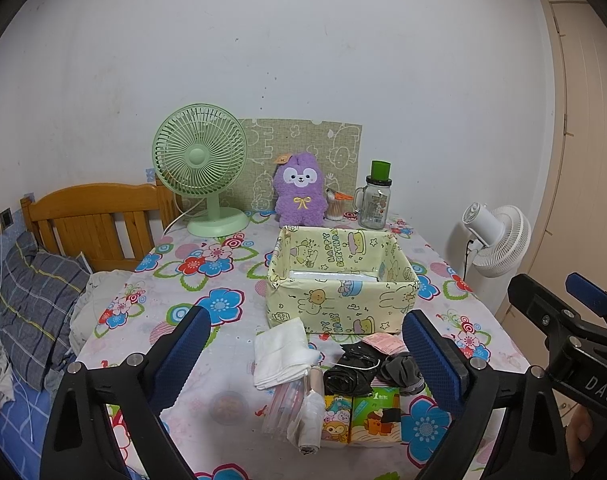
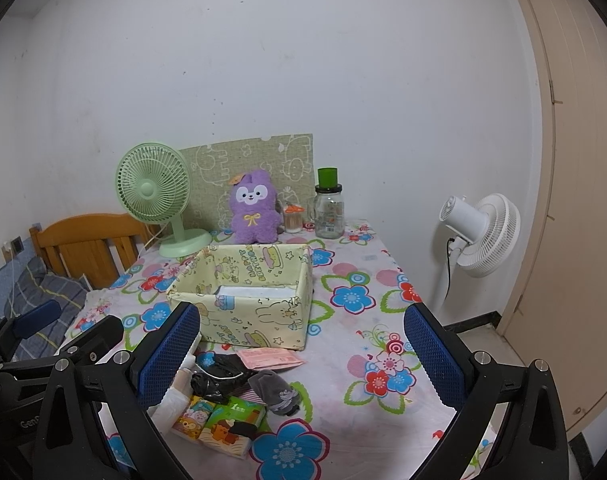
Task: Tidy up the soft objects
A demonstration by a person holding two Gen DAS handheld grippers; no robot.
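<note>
Soft things piled on the bench before the box

Both claws, left claw [image 1: 303, 354] and right claw [image 2: 301, 354], are held released above the bench [image 2: 343, 392]; the white cloth [image 1: 283, 354] lies between the left fingers, long axis toward the box [image 1: 339, 280].

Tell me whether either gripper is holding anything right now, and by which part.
Nothing is held. The left gripper and the right gripper both have their fingers spread wide, hovering above the pile of soft items in front of the yellow fabric box.
</note>
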